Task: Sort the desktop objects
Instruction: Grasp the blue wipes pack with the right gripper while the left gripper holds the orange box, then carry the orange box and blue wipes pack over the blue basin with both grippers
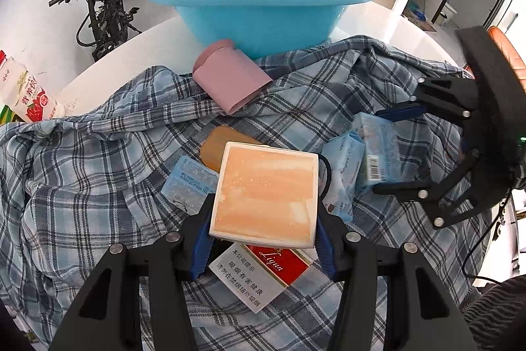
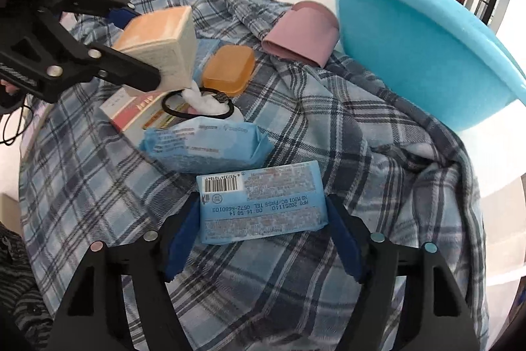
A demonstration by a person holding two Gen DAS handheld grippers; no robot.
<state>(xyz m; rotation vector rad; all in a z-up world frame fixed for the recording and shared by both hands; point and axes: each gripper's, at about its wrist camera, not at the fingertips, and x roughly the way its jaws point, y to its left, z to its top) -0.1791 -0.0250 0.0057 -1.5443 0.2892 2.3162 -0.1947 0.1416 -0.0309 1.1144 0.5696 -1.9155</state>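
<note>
Gripping an orange-topped sponge block (image 1: 265, 193) between my left gripper's (image 1: 263, 224) blue pads, I hold it lifted clear of the plaid shirt (image 1: 98, 186) spread below, the pads pressed on its two sides. Directly under the block lies a red and white cigarette box (image 1: 263, 272), and just beyond it an amber soap bar (image 1: 215, 150) and a black hair tie (image 2: 197, 107) with a white tuft of cotton (image 2: 205, 102) inside its loop.

My right gripper (image 2: 263, 227) stands with its jaws either side of a pale blue wipes pack (image 2: 263, 203) that lies barcode-up on the shirt. The left pad looks to be touching the pack's end; at the right end I cannot tell whether the pad is pressing or just beside it. The pack is flat on the cloth, not lifted. Just past it, further from my right jaws, a second blue wipes pack (image 2: 203, 143) lies crumpled, and a third (image 1: 189, 183) sits to the left of my held block.

Further out, a folded pink cloth (image 1: 230, 78) rests on the shirt against the foot of a light blue basin (image 1: 263, 18), which already holds a few small boxes and something black. Off to the far left a strawberry drink bottle (image 1: 26, 94) stands on the white table (image 1: 148, 48).
</note>
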